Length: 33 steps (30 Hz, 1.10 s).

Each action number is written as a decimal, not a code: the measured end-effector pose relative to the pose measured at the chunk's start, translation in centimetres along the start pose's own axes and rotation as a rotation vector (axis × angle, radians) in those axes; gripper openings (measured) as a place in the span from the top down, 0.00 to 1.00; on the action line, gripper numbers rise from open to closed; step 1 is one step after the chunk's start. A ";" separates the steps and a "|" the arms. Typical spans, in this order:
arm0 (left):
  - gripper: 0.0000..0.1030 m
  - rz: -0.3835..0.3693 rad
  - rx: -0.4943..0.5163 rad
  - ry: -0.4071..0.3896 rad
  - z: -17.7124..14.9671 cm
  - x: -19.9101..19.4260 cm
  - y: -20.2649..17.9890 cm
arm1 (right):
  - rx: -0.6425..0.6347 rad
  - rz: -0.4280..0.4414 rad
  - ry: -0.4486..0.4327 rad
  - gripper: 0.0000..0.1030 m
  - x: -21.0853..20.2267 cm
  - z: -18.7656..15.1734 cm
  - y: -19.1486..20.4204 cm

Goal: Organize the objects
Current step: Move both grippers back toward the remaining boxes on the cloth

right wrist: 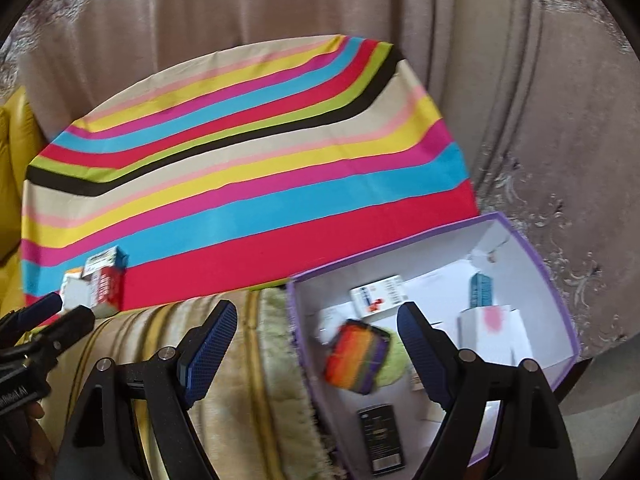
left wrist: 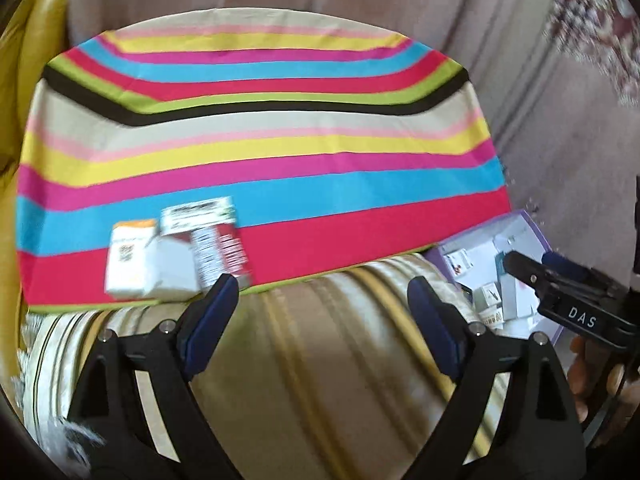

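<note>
Both tools, left tool and right tool, gape wide, empty; small cardboard boxes wait at the striped cloth's near edge (probably destined for the purple-rimmed box).

Striped cloth (many colours), beige curtain behind.

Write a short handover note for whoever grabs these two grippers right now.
Left gripper: open, empty, near the small boxes on the striped cloth.
Right gripper: open, empty, over the purple box.
Done: several cartons and a rainbow-striped item already lie in the purple box.
Left: the small boxes still on the cloth, probably to go in.
</note>
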<state>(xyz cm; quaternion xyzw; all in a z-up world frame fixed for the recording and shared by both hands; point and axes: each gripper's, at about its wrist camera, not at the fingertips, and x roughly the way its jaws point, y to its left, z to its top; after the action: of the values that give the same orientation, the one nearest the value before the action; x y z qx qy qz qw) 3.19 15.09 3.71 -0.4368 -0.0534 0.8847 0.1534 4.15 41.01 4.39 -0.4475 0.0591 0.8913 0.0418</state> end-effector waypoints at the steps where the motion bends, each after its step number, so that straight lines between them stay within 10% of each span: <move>1: 0.14 0.004 -0.020 -0.004 -0.2 -0.3 0.9 | -0.003 0.007 0.004 0.19 0.0 -0.1 0.2; 22: 0.15 0.094 -0.252 0.016 -3.3 -2.6 12.2 | -0.189 0.159 0.067 0.19 1.9 -0.9 9.9; 33: 0.22 0.017 -0.321 0.031 -3.3 -2.1 14.6 | -0.343 0.216 0.115 0.19 4.5 -0.3 17.0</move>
<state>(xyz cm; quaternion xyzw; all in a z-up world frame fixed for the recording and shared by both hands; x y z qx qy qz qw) 3.72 0.50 -0.05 -0.4697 -0.1879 0.8593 0.0749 -0.46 24.28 1.71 -0.4892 -0.0435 0.8607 -0.1340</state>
